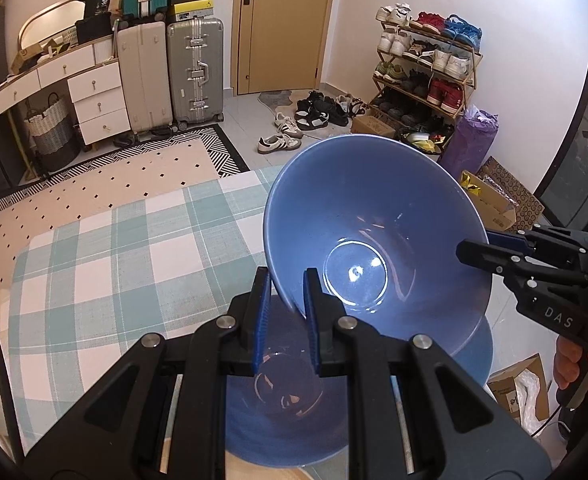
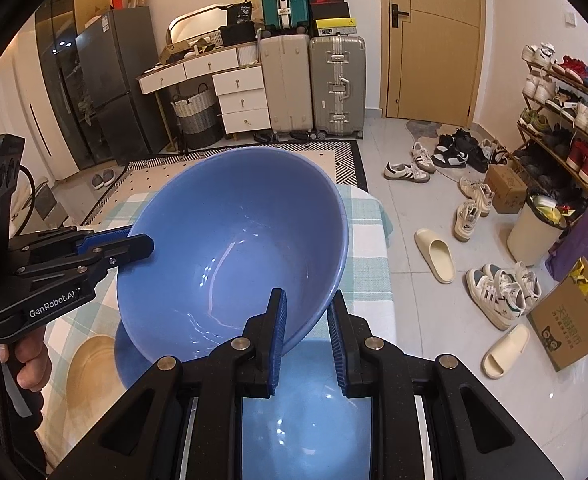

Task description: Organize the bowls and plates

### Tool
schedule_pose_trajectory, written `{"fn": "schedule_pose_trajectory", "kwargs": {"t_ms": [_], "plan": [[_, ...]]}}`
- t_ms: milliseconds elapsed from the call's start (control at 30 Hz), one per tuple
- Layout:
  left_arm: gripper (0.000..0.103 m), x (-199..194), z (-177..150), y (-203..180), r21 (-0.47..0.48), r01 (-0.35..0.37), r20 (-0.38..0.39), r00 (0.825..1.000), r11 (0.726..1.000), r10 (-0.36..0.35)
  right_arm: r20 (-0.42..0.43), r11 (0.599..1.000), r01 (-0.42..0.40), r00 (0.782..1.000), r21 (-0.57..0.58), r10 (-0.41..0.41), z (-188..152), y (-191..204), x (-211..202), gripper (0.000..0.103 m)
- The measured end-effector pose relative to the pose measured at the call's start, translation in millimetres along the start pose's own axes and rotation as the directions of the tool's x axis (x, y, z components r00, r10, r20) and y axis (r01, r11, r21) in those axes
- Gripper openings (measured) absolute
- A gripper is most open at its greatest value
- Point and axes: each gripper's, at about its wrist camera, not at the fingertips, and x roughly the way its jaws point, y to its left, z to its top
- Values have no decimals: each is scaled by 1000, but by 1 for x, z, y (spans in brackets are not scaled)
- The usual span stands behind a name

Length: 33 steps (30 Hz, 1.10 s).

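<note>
Both grippers are clenched on the rim of the same blue bowl (image 1: 374,236): the left gripper (image 1: 286,280) pinches it at about 7 o'clock and the right gripper (image 2: 306,308) at about 4 o'clock. The bowl hangs tilted above a second blue dish (image 2: 306,412) on the checked tablecloth (image 1: 105,260). My worry is those thin rim pinches: if one hand drifts away from the other, the glazed edge slips out and the bowl drops onto the dish below.

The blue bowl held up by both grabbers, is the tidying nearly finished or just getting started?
Hard to say how much is done. In hand: the blue bowl, tilted and lifted off the checked tablecloth, with the left gripper and right gripper each clamped on its rim. Left: a second blue bowl sits right below, probably where this one gets stacked, beside a tan plate.
</note>
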Motion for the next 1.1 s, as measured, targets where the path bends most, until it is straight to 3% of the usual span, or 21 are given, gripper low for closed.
{"fn": "schedule_pose_trajectory", "kwargs": {"t_ms": [433,1100], "plan": [[13,-56,-37,4,-23,-35,36,999,999,36,23,999,-15,1000,-42,16,-17,36,-20,21],[13,-75,-75,21,-63,-80,31,996,995,82,-3,995,-48,999,-91,48,-40,72,-10,22]]}}
